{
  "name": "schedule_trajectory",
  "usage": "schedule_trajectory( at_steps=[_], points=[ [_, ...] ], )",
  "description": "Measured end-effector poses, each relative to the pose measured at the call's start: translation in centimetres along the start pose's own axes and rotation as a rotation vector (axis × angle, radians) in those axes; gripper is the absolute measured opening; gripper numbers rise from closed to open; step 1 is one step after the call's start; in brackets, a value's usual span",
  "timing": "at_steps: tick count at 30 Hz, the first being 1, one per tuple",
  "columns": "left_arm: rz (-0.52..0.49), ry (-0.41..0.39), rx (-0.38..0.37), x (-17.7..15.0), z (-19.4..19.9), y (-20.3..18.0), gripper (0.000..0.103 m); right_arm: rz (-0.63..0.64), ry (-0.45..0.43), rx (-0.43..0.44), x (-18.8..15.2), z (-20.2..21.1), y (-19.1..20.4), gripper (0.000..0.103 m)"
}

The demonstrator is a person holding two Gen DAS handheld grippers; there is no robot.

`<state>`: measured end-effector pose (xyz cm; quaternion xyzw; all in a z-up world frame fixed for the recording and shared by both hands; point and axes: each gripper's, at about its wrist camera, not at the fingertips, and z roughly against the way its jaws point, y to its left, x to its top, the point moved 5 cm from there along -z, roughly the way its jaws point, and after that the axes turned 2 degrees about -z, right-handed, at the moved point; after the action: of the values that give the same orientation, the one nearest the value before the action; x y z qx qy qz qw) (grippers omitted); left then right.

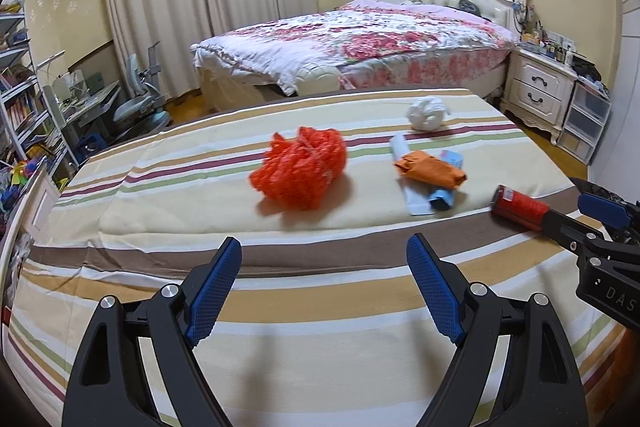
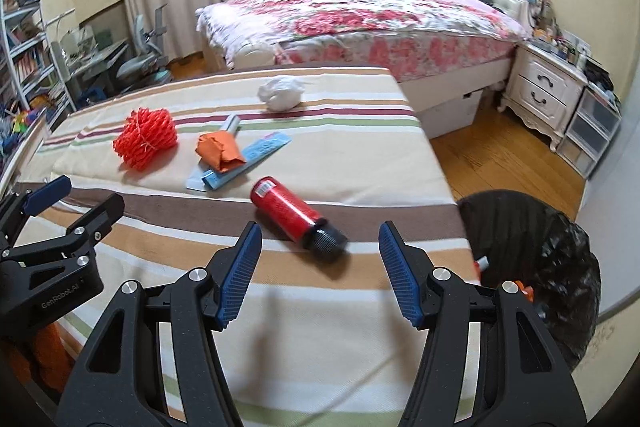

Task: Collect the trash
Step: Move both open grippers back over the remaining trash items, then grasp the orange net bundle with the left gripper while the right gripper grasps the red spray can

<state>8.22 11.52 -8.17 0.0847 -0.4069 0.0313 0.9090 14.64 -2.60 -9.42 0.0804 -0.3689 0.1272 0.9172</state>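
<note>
Right hand-held gripper [image 2: 320, 277]: jaws well apart, nothing between the pads, hanging over the striped table [image 2: 360, 163].
Left hand-held gripper [image 1: 324, 289]: jaws spread wide, empty, over the near middle of the table.
Nearest trash: red bottle [image 2: 294, 215] with a black cap, lying flat on the brown stripe just beyond the right hand-held gripper's fingertips, apart from both pads.
Bottle's long axis: runs on a slant, labelled base far-left, cap near-right, so it crosses the jaw line at an angle; I judge a roll of the wrist is needed to close across its body.
Which hand is nearer: the right; from the left wrist view the bottle sits far off to the right.
Other trash: orange net bundle [image 1: 300, 167] lies ahead of the left hand-held gripper, farther up the table; orange wrapper [image 2: 220, 151] on blue packets and white paper wad [image 2: 280, 93] lie beyond.
Destination: black-lined bin [image 2: 540, 267] stands off the table's right edge, near the right hand-held gripper.
</note>
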Motion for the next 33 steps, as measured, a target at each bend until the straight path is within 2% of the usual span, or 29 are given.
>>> schedule_trajectory(
  at_steps=[7, 13, 23, 33],
  points=[
    [0.022, 0.013, 0.005, -0.1, -0.8, 1.7, 0.082, 0.042, 0.057, 0.000, 0.5, -2.4, 1.0, 0.058],
    [0.016, 0.009, 0.009, 0.2, -1.2, 1.9, 0.082, 0.045, 0.099, 0.020, 0.4, -3.5, 1.3, 0.033],
    [0.002, -0.007, 0.036, 2.1, -3.2, 2.7, 0.082, 0.022, 0.095, 0.008, 1.7, -4.8, 0.9, 0.030],
    [-0.024, 0.025, 0.015, 3.6, -5.8, 3.1, 0.082, 0.002, 0.092, 0.002, 2.9, -5.9, 0.6, 0.030]
  ],
)
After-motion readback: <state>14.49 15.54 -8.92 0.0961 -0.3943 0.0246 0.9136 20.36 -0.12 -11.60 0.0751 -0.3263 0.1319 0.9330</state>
